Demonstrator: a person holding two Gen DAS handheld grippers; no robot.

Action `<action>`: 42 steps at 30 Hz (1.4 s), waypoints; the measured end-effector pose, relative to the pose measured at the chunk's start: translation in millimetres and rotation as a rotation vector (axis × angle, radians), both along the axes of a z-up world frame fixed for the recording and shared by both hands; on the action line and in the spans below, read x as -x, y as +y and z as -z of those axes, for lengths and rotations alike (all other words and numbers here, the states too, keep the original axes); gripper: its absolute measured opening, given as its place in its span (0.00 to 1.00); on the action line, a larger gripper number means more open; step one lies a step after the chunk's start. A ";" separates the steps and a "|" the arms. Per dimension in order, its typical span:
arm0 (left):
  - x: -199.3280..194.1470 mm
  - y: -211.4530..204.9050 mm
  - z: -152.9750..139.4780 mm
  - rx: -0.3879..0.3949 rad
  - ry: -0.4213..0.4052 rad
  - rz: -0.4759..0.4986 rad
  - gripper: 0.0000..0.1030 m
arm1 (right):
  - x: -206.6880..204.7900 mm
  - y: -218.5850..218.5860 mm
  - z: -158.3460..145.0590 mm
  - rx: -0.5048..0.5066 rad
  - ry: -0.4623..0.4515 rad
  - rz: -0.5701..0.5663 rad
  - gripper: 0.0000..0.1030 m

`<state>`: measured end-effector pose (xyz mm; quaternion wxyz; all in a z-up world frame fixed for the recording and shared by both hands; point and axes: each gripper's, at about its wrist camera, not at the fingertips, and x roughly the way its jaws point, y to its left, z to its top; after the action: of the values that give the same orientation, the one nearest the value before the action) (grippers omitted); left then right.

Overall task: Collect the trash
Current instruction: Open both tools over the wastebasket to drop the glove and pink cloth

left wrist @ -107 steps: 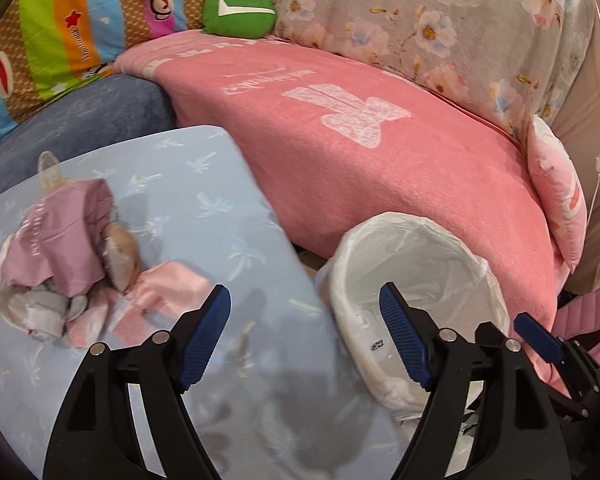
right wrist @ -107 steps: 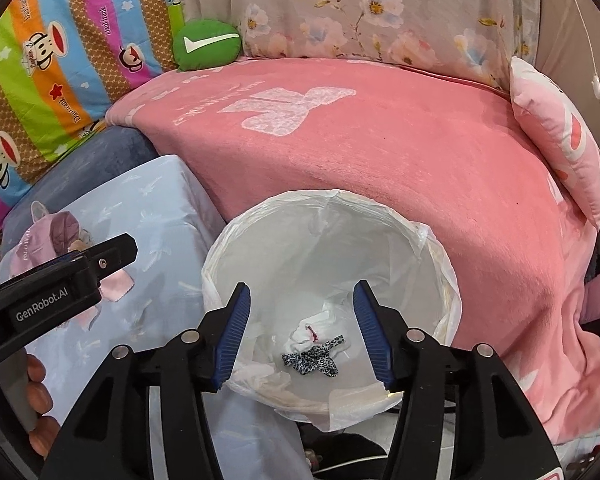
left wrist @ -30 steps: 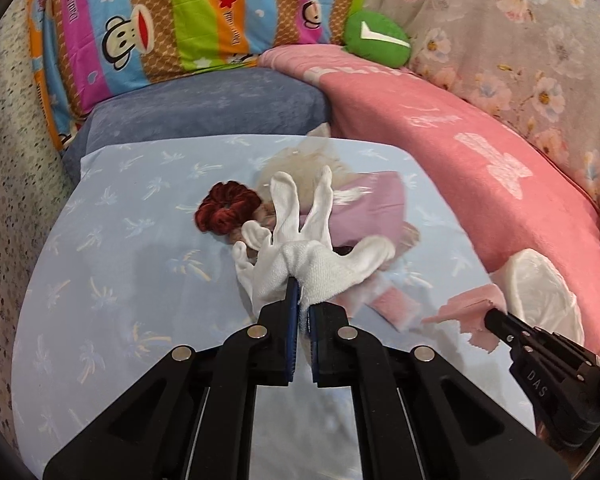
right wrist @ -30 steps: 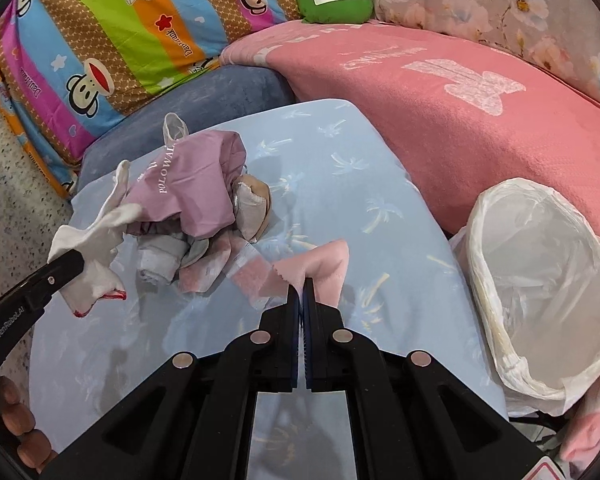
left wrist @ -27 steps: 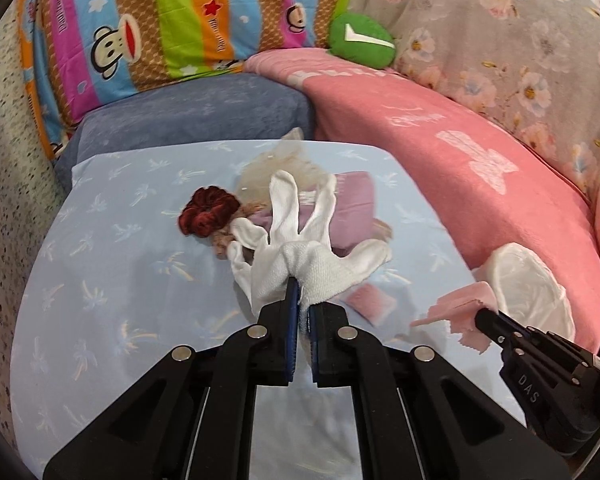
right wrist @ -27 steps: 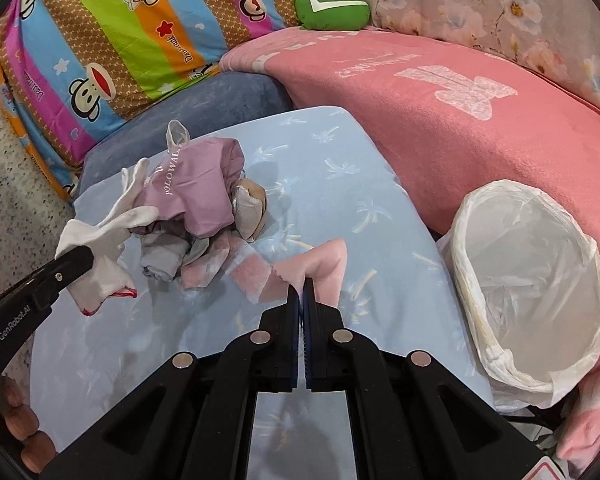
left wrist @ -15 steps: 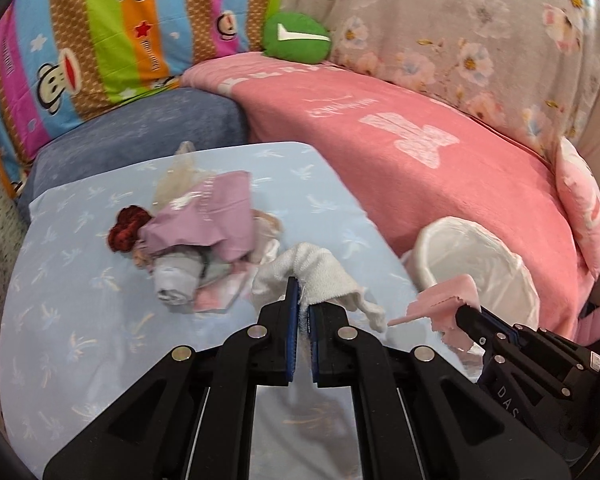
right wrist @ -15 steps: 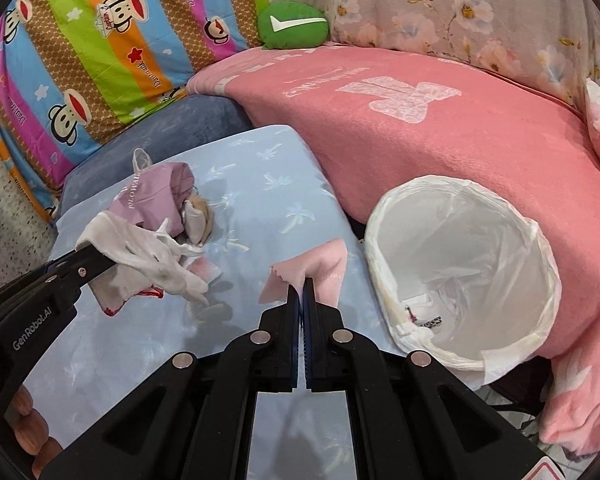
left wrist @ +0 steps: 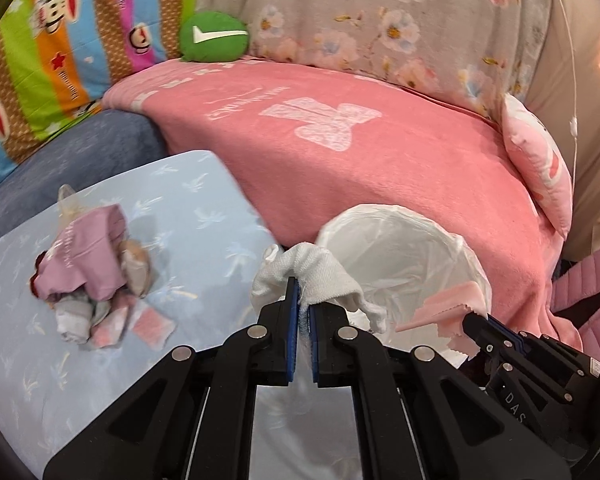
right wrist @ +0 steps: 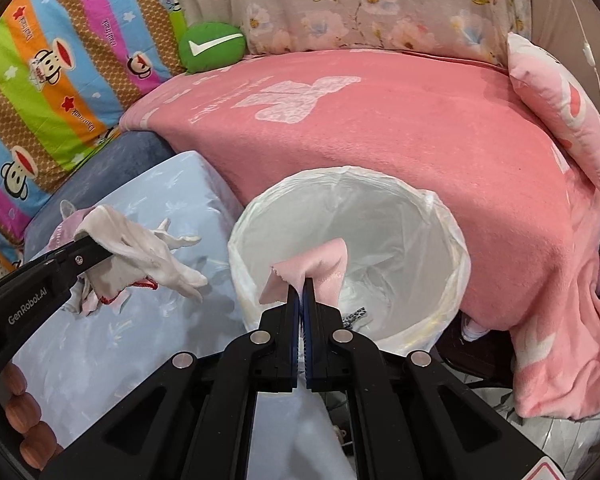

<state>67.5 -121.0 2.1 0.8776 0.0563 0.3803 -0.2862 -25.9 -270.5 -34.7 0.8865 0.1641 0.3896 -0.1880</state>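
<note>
The left gripper (left wrist: 303, 300) is clamped on a white glove (left wrist: 320, 276), which hangs at the edge of the light blue table (left wrist: 204, 232), just beside the rim of the white-lined trash bin (left wrist: 400, 216). The right gripper (right wrist: 301, 292) is clamped on a pink cloth piece (right wrist: 312, 266) and holds it above the open bin (right wrist: 456, 248). A pile of crumpled trash (left wrist: 96, 276) lies on the table, well apart from the bin. A pink blanket (right wrist: 400, 120) covers the sofa behind.

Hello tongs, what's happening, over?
Left tongs shut on white glove. Right tongs shut on pink cloth, above bin. Nothing blocking.
</note>
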 end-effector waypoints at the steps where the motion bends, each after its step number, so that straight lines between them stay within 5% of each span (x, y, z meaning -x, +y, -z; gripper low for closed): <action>1: 0.1 -7.2 0.2 0.000 0.002 0.015 0.05 | 1.4 -5.7 0.7 -0.001 0.000 0.012 0.01; 21: -7.6 -89.5 17.3 -0.055 0.050 0.181 0.09 | 2.9 -53.8 15.4 -0.025 0.013 0.099 0.02; 26: -10.0 -83.8 15.8 -0.045 0.024 0.123 0.65 | -1.4 -54.0 15.2 -0.021 0.013 0.094 0.02; 28: -9.7 -81.5 12.7 -0.038 0.002 0.108 0.72 | -3.5 -52.3 14.7 -0.013 0.014 0.091 0.03; 35: -17.1 -72.2 13.8 -0.044 0.005 0.070 0.73 | -9.8 -43.5 10.9 0.017 0.014 0.082 0.29; 42: -18.0 -55.8 14.3 -0.036 0.012 0.032 0.73 | -11.6 -33.7 7.3 0.024 0.012 0.064 0.33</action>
<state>85.4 -176.8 -12.1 0.8694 0.0762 0.3899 -0.2937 -14.2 -304.2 -42.0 0.8796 0.1649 0.3871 -0.2219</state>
